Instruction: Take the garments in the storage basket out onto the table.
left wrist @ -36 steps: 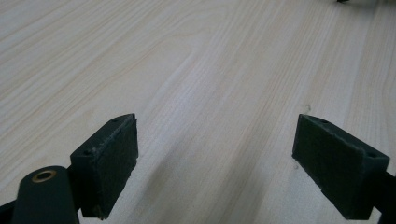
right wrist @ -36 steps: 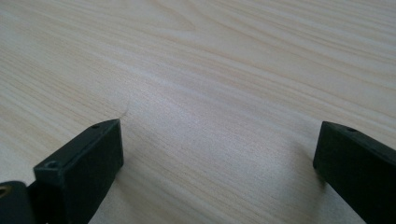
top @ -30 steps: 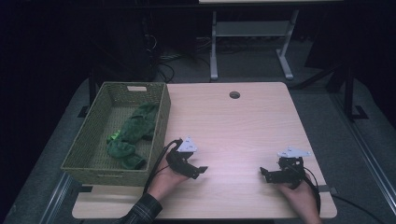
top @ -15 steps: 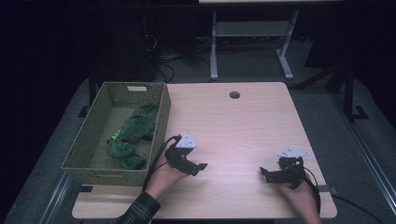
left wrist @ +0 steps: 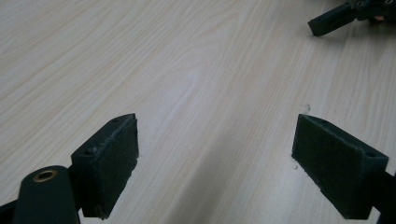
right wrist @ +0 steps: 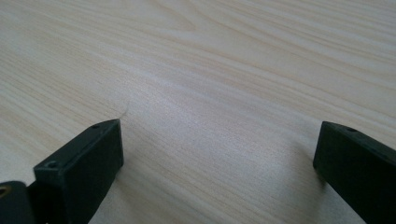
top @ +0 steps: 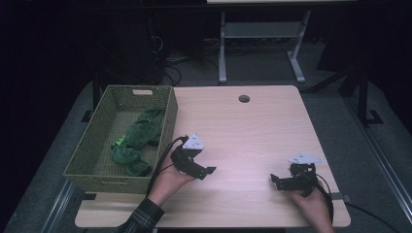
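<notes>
A dark room surrounds a pale wooden desk (top: 252, 136). A woven green basket (top: 92, 160) sits along the desk's left edge, with crumpled green cloth (top: 136, 138) lying inside it. Just right of the basket, the left tool (top: 206, 171) rests low over bare wood, its jaws wide apart and holding nothing. Well apart, near the desk's front right corner, the right tool (top: 276, 180) also has its jaws spread, empty, over bare wood.
</notes>
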The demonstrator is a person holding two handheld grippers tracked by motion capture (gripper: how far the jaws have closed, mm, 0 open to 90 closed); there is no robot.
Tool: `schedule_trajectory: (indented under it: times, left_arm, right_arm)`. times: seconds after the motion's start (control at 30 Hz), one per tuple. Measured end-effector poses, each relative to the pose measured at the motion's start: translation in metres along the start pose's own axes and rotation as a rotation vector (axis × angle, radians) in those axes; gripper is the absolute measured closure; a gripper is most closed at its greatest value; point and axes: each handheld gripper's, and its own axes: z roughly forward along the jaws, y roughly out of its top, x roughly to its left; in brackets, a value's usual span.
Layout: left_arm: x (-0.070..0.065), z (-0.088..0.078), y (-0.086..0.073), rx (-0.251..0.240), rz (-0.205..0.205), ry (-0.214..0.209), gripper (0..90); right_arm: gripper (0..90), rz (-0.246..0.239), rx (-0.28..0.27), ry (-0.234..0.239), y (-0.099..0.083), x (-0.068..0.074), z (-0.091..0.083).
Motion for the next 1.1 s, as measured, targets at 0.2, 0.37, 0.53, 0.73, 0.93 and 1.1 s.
schedule_trajectory:
  times: [0.2, 0.37, 0.53, 0.73, 0.93, 1.1]
  left_arm:
    - [0.001, -0.005, 0.006, -0.001, 0.003, -0.004, 14.1]
    - [0.002, -0.009, 0.011, -0.003, 0.001, -0.013, 14.1]
    - [0.004, -0.014, 0.018, -0.006, 0.003, -0.019, 14.1]
    - [0.009, -0.02, 0.023, -0.017, -0.007, -0.029, 14.1]
    - [0.014, -0.026, 0.027, -0.005, 0.006, -0.04, 14.2]
    - [0.021, -0.033, 0.03, -0.024, -0.006, -0.046, 14.2]
  right_arm:
    - [1.4, -0.004, -0.003, -0.002, 0.0, 0.0, 0.0]
    - [1.4, -0.003, -0.003, -0.001, 0.0, 0.0, 0.0]
    - [1.4, 0.0, -0.003, -0.002, 0.0, 0.0, 0.0]
    - [1.4, -0.003, -0.003, -0.002, 0.0, 0.0, 0.0]
    - [1.4, -0.001, -0.003, -0.002, 0.0, 0.0, 0.0]
    - [1.4, -0.001, -0.003, -0.002, 0.0, 0.0, 0.0]
